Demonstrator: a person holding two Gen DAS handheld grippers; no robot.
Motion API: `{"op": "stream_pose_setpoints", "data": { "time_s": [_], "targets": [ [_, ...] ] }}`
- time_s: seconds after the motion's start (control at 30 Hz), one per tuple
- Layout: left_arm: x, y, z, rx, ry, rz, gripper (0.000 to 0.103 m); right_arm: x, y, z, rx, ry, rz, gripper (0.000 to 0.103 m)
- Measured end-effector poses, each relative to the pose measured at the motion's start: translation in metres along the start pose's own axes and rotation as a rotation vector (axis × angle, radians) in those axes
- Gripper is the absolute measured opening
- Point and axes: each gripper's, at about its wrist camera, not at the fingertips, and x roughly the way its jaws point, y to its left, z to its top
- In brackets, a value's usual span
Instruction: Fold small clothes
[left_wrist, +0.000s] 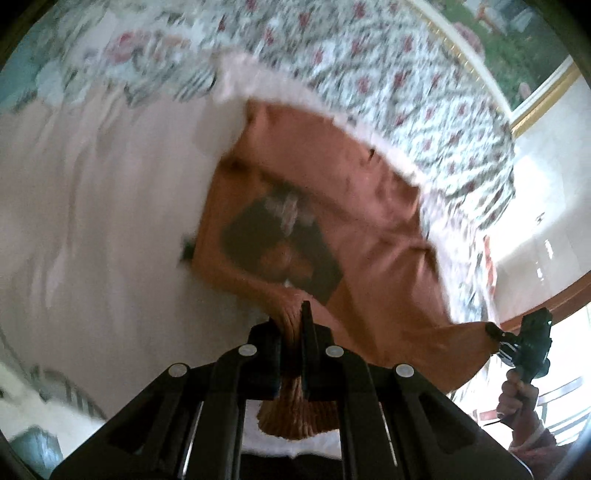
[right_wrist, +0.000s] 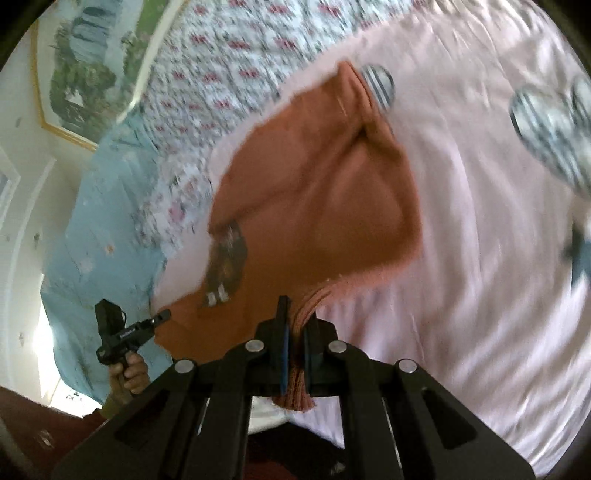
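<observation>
Left wrist view. My left gripper (left_wrist: 295, 325) is clamped right down on a bunched ribbed edge of the orange garment (left_wrist: 332, 177); cloth fills the gap between the jaws and fans out below them. The garment hangs and drapes away from me over the pale pink sheet (left_wrist: 92, 221), far part near the floral quilt (left_wrist: 406, 74). At lower right I see my right gripper (left_wrist: 495, 332) pinching another corner, held by a hand (left_wrist: 517, 398).

Risks, as I judge them: the bite is on a gathered wad, not a flat hem, so layers may creep out under load. The picture is smeared, so I can't confirm how deep the cloth sits.

Writing: the dark print (left_wrist: 280, 243) on the front is too blurred to read.

Right wrist view. The right gripper (right_wrist: 295, 325) is likewise closed tight on a ribbed edge, pleats squeezed between the jaws. The garment spreads ahead over the pink sheet, one end lying over a striped item (right_wrist: 380, 86); more striped pieces (right_wrist: 550, 122) lie well apart to the right. The left gripper (right_wrist: 162, 315) pinches the near-left corner.

Risks: the span between the two grips looks slack and uneven, so a fold could land crooked; dragging may snag the striped item.

Writing: small white lettering on the left tool's body and the print (right_wrist: 227, 258) are both illegible.
</observation>
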Motion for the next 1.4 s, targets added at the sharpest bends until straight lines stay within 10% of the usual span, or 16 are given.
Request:
{"op": "stream_pose_setpoints", "data": {
  "time_s": [0.33,0.67,1.2,1.4],
  "targets": [
    [0.043,-0.016,0.133,0.006,-0.134,-0.029,0.005,0.037,0.015,0.131,-0.034,-0.125,-0.032,0.006],
    [0.139,-0.004,0.224,0.019,-0.077,-0.011,0.005,0.117,-0.012,0.225,-0.007,-0.128,-0.142,0.006],
    [0.260,0.042,0.267,-0.023,0.057,0.089,0.009,0.205,-0.073,0.266,0.034,-0.061,-0.260,0.008],
    [0.224,0.028,0.255,-0.005,0.034,0.047,0.043,0.169,-0.062,0.263,0.052,-0.127,-0.288,0.026]
  ]
}}
